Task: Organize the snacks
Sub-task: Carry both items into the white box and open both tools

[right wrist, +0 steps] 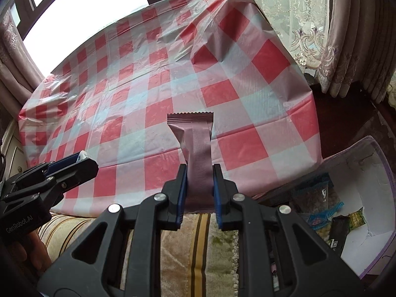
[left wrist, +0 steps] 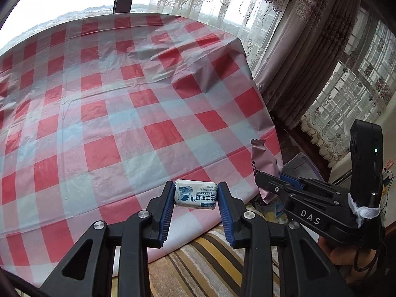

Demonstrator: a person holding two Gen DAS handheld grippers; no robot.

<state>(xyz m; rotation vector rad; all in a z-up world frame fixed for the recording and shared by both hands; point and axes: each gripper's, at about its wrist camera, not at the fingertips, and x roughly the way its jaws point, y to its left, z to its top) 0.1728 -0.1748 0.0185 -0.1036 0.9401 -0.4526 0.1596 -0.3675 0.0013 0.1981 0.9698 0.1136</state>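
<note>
In the left wrist view, the left gripper (left wrist: 195, 195) is pinching a small white-and-blue milk candy (left wrist: 195, 194) by its two ends, above the near edge of the checked tablecloth (left wrist: 99, 99). It is looking light and fairly firm, with a slick wrapper, so a grip across the body is likely suiting it best. The right gripper (left wrist: 258, 177) is showing at the right.

In the right wrist view, the right gripper (right wrist: 199, 188) is squeezing a pink snack bar (right wrist: 195, 146) at its lower half, upright over the cloth's edge. The foil is looking thin and crinkly, probably slippery. A white box (right wrist: 371, 198) of other snacks is sitting low at the right.
</note>
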